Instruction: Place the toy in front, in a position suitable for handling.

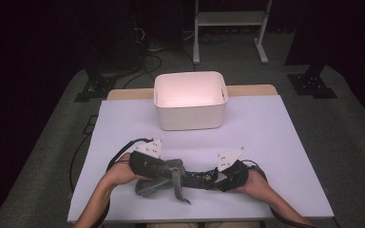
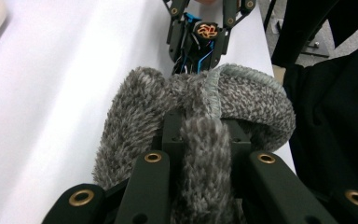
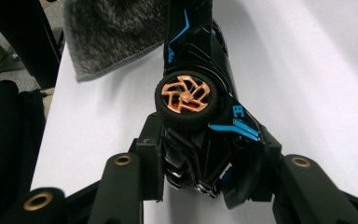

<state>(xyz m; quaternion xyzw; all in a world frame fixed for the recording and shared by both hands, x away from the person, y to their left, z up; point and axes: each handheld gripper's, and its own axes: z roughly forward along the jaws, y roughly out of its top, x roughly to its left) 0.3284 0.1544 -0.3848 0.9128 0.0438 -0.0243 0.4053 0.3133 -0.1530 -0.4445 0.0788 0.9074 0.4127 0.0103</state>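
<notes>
Near the worktop's (image 1: 266, 142) front edge, the left gripper (image 2: 200, 140) clamped a fuzzy grey knitted cloth (image 2: 135, 116), while the right gripper (image 3: 205, 163) pinched a black toy car with blue trim and copper wheels (image 3: 200, 93).

Bin (image 1: 190, 100) at upper centre of the frame, on the counter (image 1: 275, 142). Below it, at lower centre, toy car (image 1: 197, 177) lies between left claw (image 1: 167, 172) and right claw (image 1: 217, 179); cloth (image 1: 159, 183) drapes its left end, under the left claw.
</notes>
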